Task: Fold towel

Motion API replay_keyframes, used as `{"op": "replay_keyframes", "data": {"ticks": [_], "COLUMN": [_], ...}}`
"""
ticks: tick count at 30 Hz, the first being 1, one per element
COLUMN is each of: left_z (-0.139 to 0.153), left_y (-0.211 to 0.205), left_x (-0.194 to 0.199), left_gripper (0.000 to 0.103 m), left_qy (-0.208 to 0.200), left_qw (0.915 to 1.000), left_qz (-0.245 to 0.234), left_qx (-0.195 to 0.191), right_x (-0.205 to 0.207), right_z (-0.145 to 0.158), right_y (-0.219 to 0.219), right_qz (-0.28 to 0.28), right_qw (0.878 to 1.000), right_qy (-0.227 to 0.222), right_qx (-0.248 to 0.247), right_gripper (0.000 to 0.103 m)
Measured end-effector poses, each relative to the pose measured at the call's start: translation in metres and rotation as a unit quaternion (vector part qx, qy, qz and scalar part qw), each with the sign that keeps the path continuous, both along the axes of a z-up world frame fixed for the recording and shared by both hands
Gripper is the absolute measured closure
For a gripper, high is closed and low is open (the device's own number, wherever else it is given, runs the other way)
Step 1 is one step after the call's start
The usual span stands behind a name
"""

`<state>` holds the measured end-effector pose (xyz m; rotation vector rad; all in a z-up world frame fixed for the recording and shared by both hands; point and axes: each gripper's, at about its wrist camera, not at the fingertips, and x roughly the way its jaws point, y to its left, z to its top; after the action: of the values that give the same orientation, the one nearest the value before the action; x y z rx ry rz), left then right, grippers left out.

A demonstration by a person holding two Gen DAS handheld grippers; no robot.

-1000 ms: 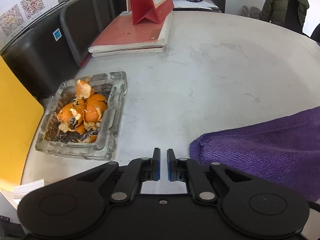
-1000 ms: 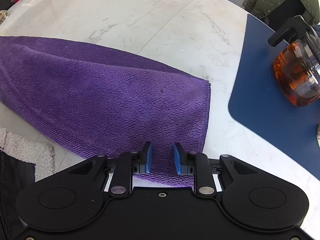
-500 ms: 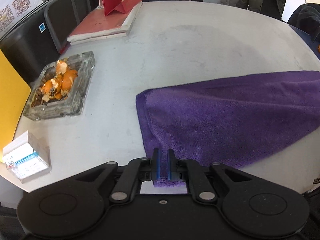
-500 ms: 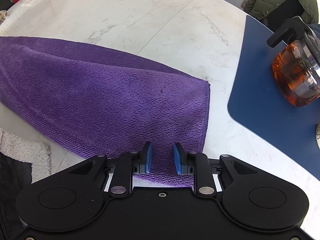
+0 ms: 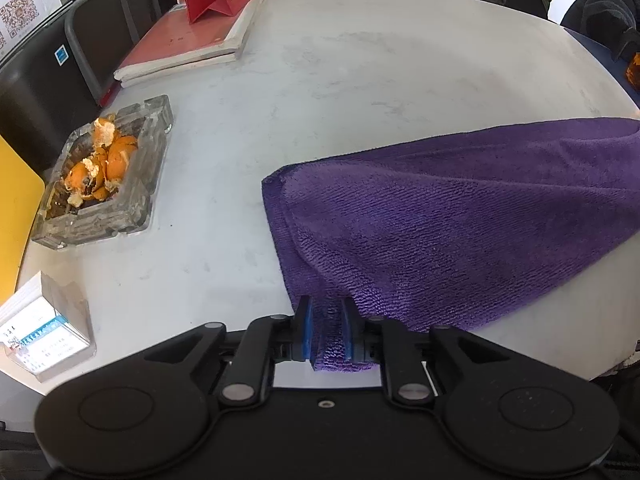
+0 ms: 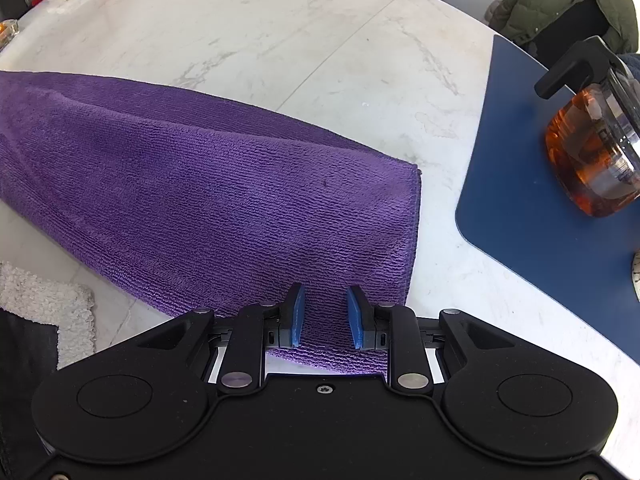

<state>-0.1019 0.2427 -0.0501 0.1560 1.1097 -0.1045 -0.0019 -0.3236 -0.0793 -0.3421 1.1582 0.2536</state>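
The purple towel (image 5: 460, 220) lies folded in a long strip on the white marble table (image 5: 360, 80). My left gripper (image 5: 326, 332) is at the towel's near left corner. Its jaws are opening, and the corner stands between the blue pads with a thin gap at the left pad. In the right wrist view the towel (image 6: 220, 184) runs off to the left. My right gripper (image 6: 326, 316) hovers low over its near right corner, open, with the cloth lying flat under the spread pads.
A glass ashtray (image 5: 104, 176) full of orange peel sits to the left, with a small card box (image 5: 40, 328) nearer the edge. Red books (image 5: 192, 40) lie at the back left. To the right are a blue mat (image 6: 532, 208) and an amber glass teapot (image 6: 596, 152). A white fluffy cloth (image 6: 44, 300) lies near left.
My left gripper has swung right from beside the ashtray to the towel's left corner, and its shut jaws have parted a little around the corner. The right gripper has stayed put.
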Motion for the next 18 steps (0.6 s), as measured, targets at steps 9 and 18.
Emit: {"op": "replay_keyframes", "data": {"ticks": [9, 18], "left_z": [-0.002, 0.010], "left_y": [-0.013, -0.009], "left_x": [-0.006, -0.017], "left_gripper": [0.084, 0.083], "left_qy": [0.021, 0.008], "left_qw": [0.9965, 0.9961], "left_qz": [0.009, 0.058], "left_qx": [0.080, 0.065], "right_x": [0.003, 0.001], "right_z": [-0.002, -0.004], "right_y": [0.000, 0.000], "right_qz": [-0.005, -0.008], "right_qw": [1.000, 1.000], "right_qy": [-0.002, -0.002], "right_qx": [0.000, 0.008], "right_gripper": [0.080, 0.080]}}
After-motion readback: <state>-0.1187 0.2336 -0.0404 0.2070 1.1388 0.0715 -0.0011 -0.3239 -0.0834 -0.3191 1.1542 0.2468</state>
